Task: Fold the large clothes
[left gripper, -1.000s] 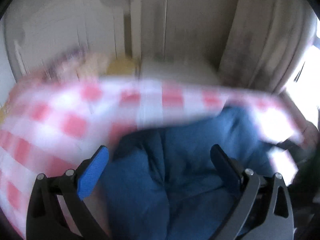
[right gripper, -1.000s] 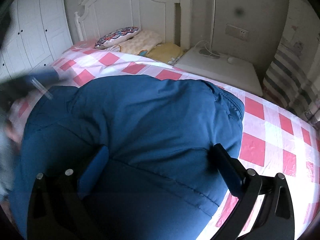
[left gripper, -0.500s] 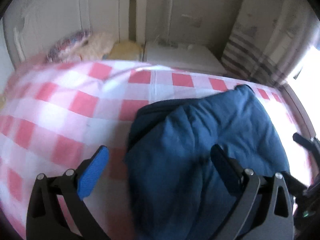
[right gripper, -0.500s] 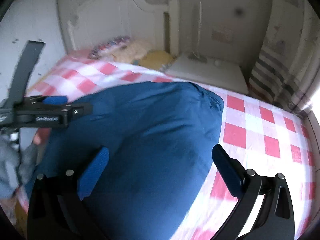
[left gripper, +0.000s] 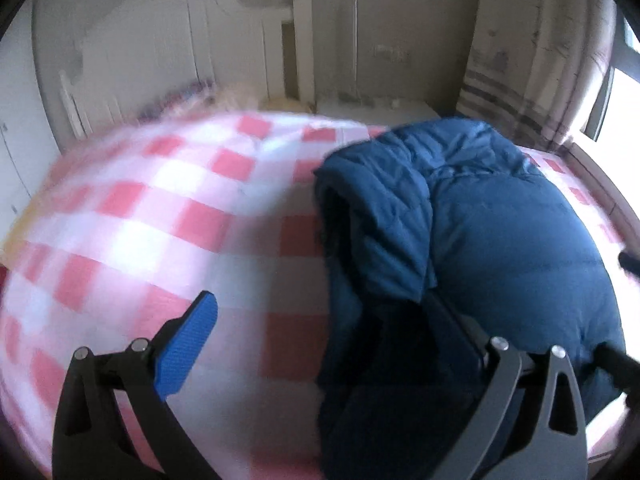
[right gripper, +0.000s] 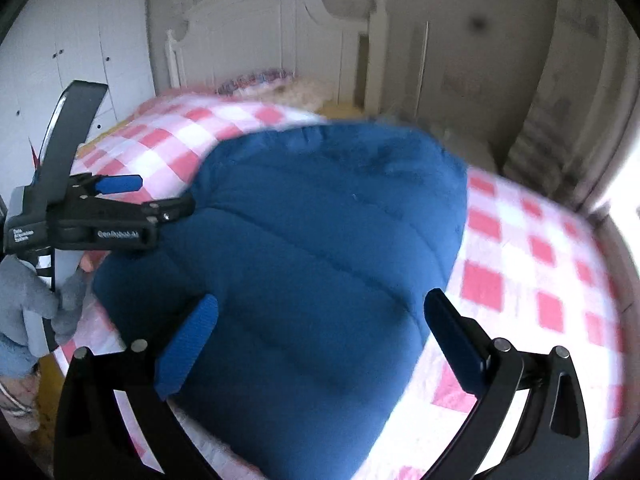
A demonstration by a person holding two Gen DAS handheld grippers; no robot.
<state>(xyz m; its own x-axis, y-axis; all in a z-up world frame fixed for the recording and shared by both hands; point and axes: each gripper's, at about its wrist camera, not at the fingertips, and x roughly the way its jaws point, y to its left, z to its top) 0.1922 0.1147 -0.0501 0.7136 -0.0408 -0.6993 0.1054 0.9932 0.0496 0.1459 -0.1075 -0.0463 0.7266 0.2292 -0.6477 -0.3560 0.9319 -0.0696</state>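
A blue padded jacket lies folded over in a bulky heap on a bed with a pink and white checked cover. In the right wrist view the jacket fills the middle. My left gripper is open at the jacket's left edge, its right finger against the blue fabric and partly hidden by it. It also shows in the right wrist view, at the jacket's left side. My right gripper is open and empty, hovering over the jacket's near end.
A white headboard stands at the far end with pillows below it. A white wardrobe is at the left. A striped curtain and a bright window are at the right. A white nightstand stands beside the bed.
Both grippers have pulled back and up from the jacket. The left view has swung left, so the jacket now sits at its right. The jacket lies more bunched.
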